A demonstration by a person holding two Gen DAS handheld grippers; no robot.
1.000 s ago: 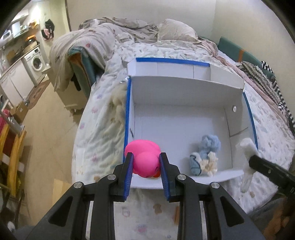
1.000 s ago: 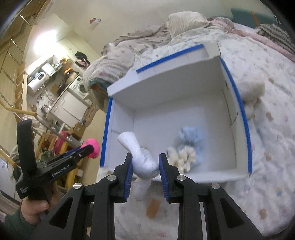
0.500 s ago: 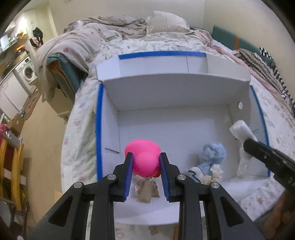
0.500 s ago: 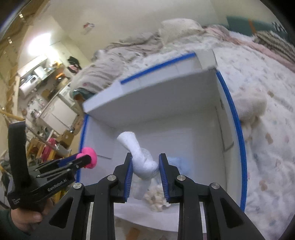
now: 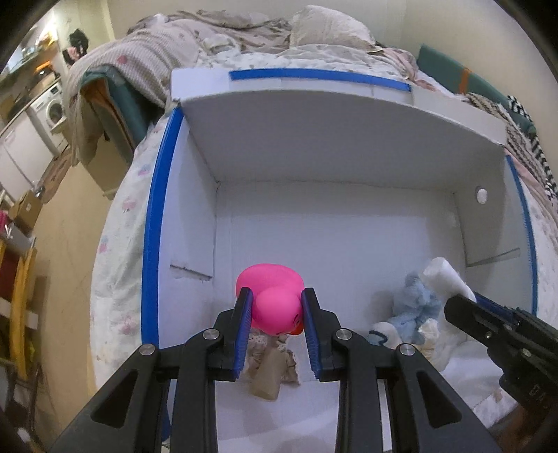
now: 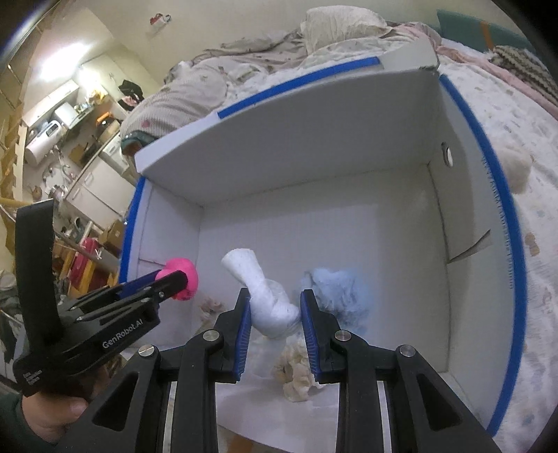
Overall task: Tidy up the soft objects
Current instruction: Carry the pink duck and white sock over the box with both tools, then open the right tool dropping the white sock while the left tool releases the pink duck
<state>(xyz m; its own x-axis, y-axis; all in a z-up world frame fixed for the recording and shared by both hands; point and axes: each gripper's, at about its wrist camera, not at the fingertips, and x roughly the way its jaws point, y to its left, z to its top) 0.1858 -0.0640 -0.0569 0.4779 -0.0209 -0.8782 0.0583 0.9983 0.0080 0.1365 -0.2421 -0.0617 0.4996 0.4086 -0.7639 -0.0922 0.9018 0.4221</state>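
Bedding with a pale flowered print (image 5: 115,223) spreads under everything, rumpled blankets and a pillow (image 5: 331,26) piled at its far end. On it sits the white cardboard box (image 5: 331,146), its rims edged in blue tape, flaps up, open toward me. Both my grippers point down into it. Inside, toward the right, lies a light blue plush toy (image 5: 416,306) with a cream fuzzy piece (image 6: 296,373) just beside it, and nearer the left a beige patterned soft thing (image 5: 268,362) rests on the floor of the box. My left gripper (image 5: 275,308) pinches a pink rubber duck (image 5: 270,296) between its blue pads, the duck above the box floor, over the beige thing. My right gripper (image 6: 275,310) is clamped on a white knotted sock (image 6: 265,296), one end sticking up left, held just in front of the blue plush. Outside the box, to its right, a cream plush (image 6: 516,167) lies on the bedding.
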